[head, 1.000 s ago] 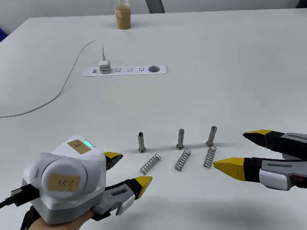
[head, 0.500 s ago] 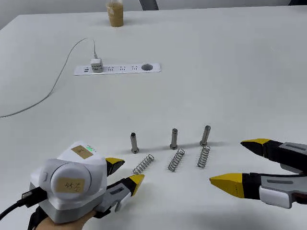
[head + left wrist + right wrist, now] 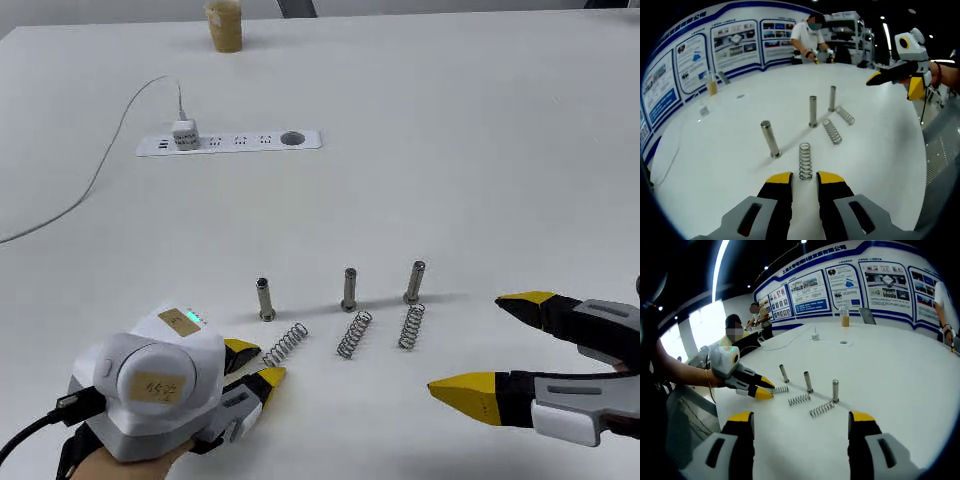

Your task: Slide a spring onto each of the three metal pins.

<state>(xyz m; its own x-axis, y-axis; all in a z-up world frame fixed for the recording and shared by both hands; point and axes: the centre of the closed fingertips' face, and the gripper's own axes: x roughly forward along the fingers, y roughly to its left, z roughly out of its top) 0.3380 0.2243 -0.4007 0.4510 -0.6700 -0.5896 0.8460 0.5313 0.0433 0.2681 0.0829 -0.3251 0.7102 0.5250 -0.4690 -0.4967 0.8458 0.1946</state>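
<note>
Progress: nothing done yet; no spring sits on a pin.
Pins: three pins (image 3: pixel 349 288) stand upright in a row on the counter (image 3: pixel 450 150), all bare.
Springs: three springs (image 3: pixel 354 333) lie flat on the counter, one just in front of each pin and apart from it.
Left tongs: the left tongs (image 3: pixel 262 361) are low over the counter and parted by a narrow gap. The near end of the left spring (image 3: pixel 285 343) lies right at that gap.
Right tongs: the right tongs (image 3: pixel 466 343) are spread wide and empty, to the right of the right spring (image 3: pixel 411 326), near it but apart.
Step in hand: by the look of it, lining up to pinch the left spring.
Left to do: pick up all three springs and thread each over a pin.
Hard to make out: whether the left tips touch the spring or only flank it, and whether the pins are fixed or merely standing.
Cut off: the head view's edge crops the body of the right tongs.
</note>
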